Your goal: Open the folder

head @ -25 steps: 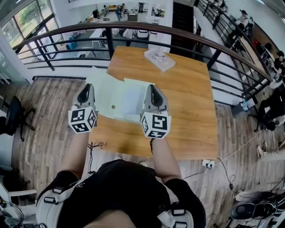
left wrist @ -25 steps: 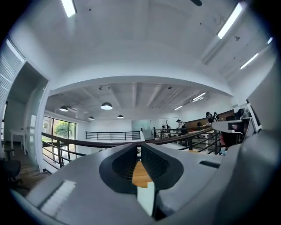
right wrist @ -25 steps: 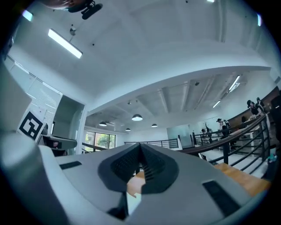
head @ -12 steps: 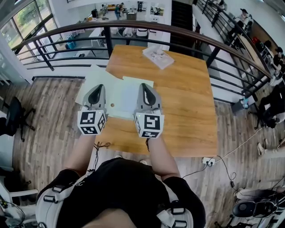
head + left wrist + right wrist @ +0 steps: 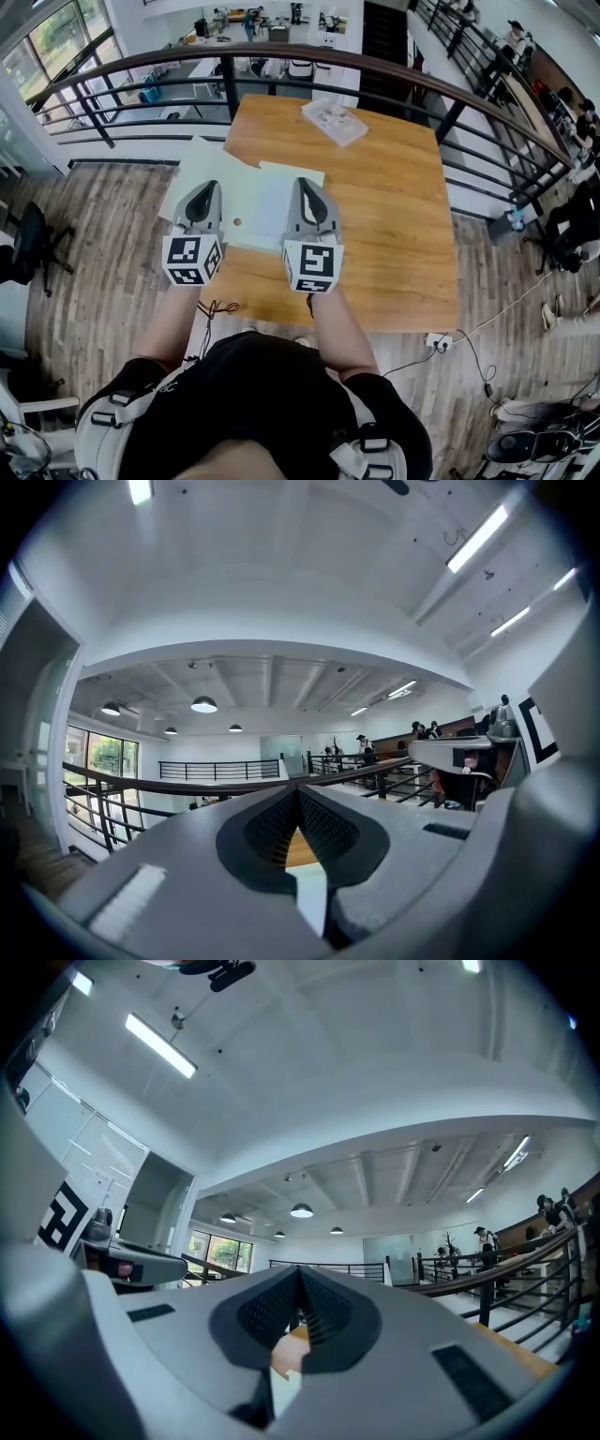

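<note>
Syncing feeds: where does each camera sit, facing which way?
Head view: on the head, steeply down at table and white folder; left claw, right claw, forearms, torso show.
Left gripper view: on left claw, level toward the railing; its shut jaws show.
Right gripper view: likewise, on right claw.
All three share the railing.

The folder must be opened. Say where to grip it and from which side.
Probably the left margin of the folder: it lies flat on the table, but that side overhangs the table's left edge, so a gripper coming level from the left could pinch the cover.
</note>
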The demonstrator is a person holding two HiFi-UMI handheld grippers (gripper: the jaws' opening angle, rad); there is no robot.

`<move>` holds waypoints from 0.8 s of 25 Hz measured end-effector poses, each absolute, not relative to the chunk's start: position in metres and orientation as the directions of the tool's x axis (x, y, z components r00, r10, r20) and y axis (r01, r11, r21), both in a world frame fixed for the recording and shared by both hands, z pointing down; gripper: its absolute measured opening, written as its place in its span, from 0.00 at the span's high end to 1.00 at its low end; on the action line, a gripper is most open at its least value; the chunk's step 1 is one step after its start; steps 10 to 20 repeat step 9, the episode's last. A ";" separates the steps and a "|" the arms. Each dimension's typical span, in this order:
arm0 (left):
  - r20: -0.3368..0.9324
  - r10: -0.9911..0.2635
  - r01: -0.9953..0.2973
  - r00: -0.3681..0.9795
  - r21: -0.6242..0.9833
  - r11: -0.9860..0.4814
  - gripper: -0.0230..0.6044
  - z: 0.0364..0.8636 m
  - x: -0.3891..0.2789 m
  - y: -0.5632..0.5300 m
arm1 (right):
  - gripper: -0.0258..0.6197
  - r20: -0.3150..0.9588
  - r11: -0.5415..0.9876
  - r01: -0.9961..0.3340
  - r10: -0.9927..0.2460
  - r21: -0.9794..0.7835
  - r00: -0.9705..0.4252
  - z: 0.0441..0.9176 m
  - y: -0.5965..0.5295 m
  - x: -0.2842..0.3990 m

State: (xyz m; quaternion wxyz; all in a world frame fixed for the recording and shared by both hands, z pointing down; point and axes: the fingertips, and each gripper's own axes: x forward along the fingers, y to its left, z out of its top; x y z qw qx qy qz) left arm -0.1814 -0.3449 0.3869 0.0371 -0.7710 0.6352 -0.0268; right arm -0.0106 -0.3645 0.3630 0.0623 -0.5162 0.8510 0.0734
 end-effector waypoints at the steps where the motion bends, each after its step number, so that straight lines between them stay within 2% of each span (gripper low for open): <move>1: -0.005 -0.982 -0.978 0.188 -0.088 -0.187 0.96 0.388 -0.183 -0.345 | 0.95 -0.180 0.455 -0.888 -0.870 0.061 -0.458 0.365 -0.365 -0.011; 20: 0.008 -0.984 -0.980 0.180 -0.083 -0.180 0.96 0.395 -0.184 -0.344 | 0.95 -0.149 0.443 -0.895 -0.883 0.057 -0.446 0.378 -0.368 -0.004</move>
